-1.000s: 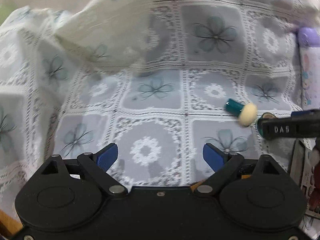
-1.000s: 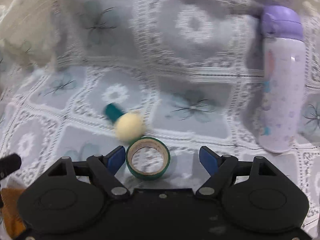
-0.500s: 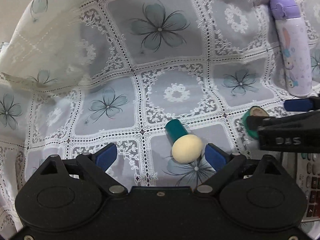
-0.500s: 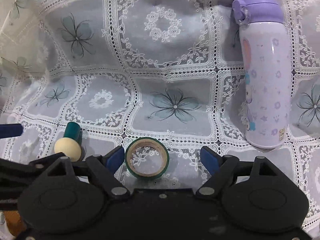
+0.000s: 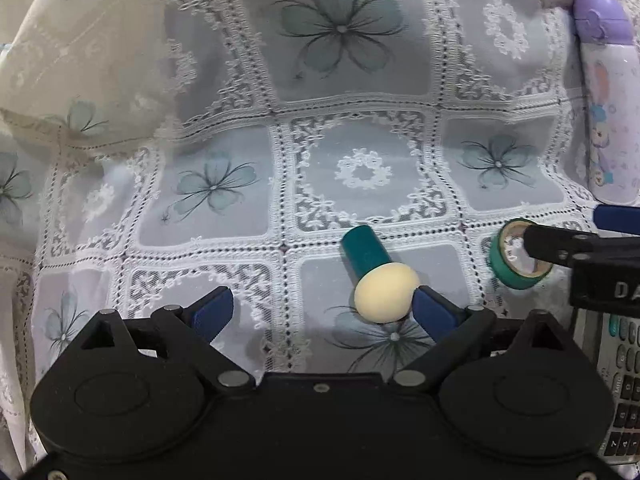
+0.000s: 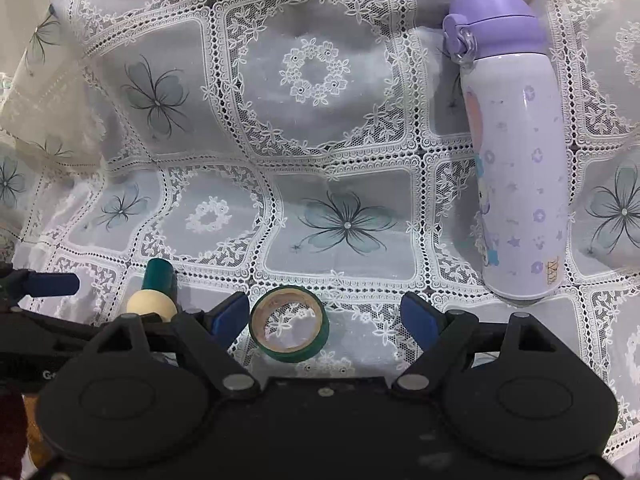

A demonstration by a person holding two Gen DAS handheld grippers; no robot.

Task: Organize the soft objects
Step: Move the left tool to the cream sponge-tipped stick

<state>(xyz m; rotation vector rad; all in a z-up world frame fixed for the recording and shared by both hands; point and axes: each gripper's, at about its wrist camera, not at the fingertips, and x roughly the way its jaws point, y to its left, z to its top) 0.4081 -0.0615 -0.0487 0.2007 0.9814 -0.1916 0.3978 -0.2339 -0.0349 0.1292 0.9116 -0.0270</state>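
- Jaws of the left gripper [image 5: 322, 312] are opening wider at this moment; a second ago they stood narrower over bare cloth, and now the cream foam head of the sponge dabber [image 5: 382, 298] sits between them, just against the inner face of the right-hand finger, with nothing clamped.
- Sponge dabber lies on its side on the lace tablecloth [image 5: 360, 168], its teal handle pointing away from the left gripper. Earlier it lay well off to that gripper's right; the view has since swung across to frame it, which I read as lining up a grasp on the one soft thing in reach.
- Right gripper [image 6: 324, 318] is open and holds nothing; the green tape roll [image 6: 289, 328] lies flat between its fingers, nearer the left one, much as it did a second ago.
- Beside the right gripper, a calculator [image 5: 618, 364] shows at the bench edge.
- Farther out, ahead and to the right of both grippers, the purple bottle [image 6: 516, 152] lies on the cloth, untouched.
- Farthest, on the left, the cloth rises in a raised fold [image 5: 80, 72].
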